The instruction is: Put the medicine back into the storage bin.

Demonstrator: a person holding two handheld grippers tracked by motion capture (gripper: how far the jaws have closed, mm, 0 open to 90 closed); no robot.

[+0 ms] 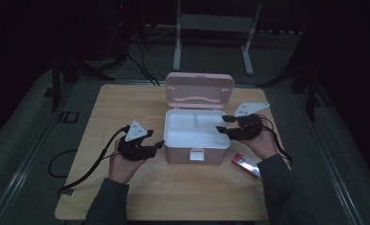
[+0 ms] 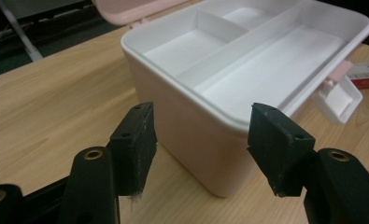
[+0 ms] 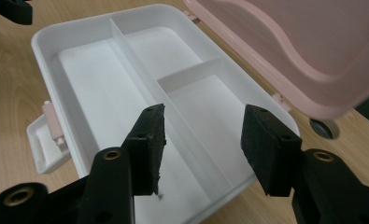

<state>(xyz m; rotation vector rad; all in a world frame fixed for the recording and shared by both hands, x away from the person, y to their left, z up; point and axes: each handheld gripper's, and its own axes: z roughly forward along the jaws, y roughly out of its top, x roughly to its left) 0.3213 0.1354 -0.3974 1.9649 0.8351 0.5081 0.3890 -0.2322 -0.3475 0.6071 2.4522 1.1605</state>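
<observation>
Box (image 1: 195, 140) lid (image 1: 199, 89) up, tray (image 3: 126, 84) bare; left gripper (image 2: 201, 140) & right gripper (image 3: 203, 140) both agape, holding nothing; red pack (image 1: 246, 165) prob. next.

One pink box (image 1: 196, 136), one red packet (image 1: 246, 165)

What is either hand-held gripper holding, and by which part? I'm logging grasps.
Nothing. The left hand-held gripper stands open at the pink box's corner, the right hand-held gripper open over its white tray.
</observation>
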